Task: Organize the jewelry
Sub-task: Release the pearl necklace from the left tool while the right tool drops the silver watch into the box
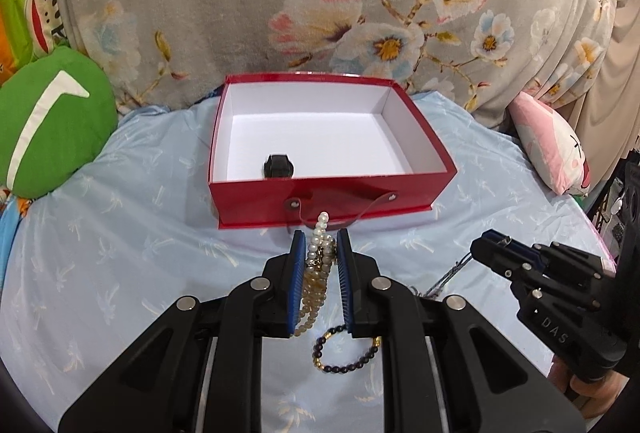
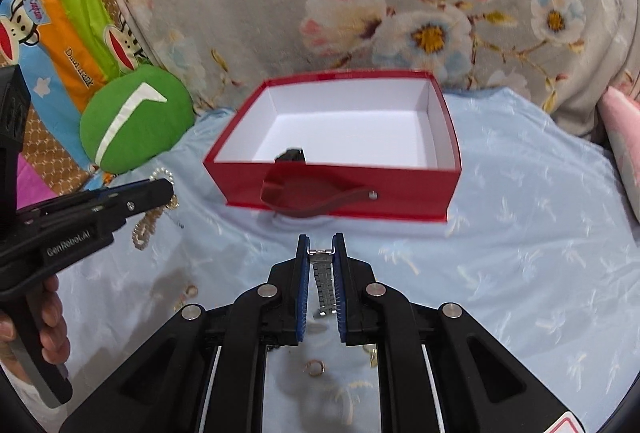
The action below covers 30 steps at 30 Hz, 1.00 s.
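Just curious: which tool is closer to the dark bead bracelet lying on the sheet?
Left. The left tool, gripping pearls, hangs right over the bracelet. The right tool, holding a metal band, is off to the side.

The left gripper [image 1: 321, 245] pinches a bunched pearl necklace [image 1: 318, 265] above the pale blue bedsheet [image 1: 120, 233], a dark beaded bracelet [image 1: 346, 351] lying below, the open red box [image 1: 332, 193] beyond holding what may be a black watch [image 1: 278, 167].
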Available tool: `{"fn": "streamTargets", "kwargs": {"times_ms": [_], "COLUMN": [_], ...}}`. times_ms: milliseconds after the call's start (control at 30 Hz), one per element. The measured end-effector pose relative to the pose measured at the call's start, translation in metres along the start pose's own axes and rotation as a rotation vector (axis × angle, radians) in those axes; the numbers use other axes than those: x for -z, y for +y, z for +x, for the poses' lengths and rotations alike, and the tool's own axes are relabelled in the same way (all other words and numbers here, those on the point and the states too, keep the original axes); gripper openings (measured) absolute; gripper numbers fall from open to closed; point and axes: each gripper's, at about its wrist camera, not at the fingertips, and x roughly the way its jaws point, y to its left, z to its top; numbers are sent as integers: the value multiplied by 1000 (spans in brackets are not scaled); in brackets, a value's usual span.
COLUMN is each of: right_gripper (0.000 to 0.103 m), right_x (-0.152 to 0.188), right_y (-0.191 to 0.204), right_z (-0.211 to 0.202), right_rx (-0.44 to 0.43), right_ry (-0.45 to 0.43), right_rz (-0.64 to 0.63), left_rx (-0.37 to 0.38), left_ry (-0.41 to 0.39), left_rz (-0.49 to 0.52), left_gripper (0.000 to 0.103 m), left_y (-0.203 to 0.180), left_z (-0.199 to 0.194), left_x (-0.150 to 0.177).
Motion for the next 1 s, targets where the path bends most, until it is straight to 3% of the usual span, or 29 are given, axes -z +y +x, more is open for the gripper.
{"fn": "streamTargets", "kwargs": {"times_ms": [267,600,800,1000], "right_gripper": [10,10,10,10], "right_x": [-51,-131,-164,-176], "right_y": [2,1,-16,-31], "right_z": [-12,-5,28,72], "right_rx": [-18,29,36,54], "right_ry": [-80,-188,-183,-139], "right_rz": [-40,-105,-79,-58], "left_rx": [-3,-24,-53,-80], "left_ry": [-30,-98,-101,-58], "left_rz": [28,66,59,56], "left_gripper": [15,15,15,15], "left_y": [-2,-8,-3,6], "left_z": [1,24,65,116], "left_x": [-35,-108,-141,-150]}}
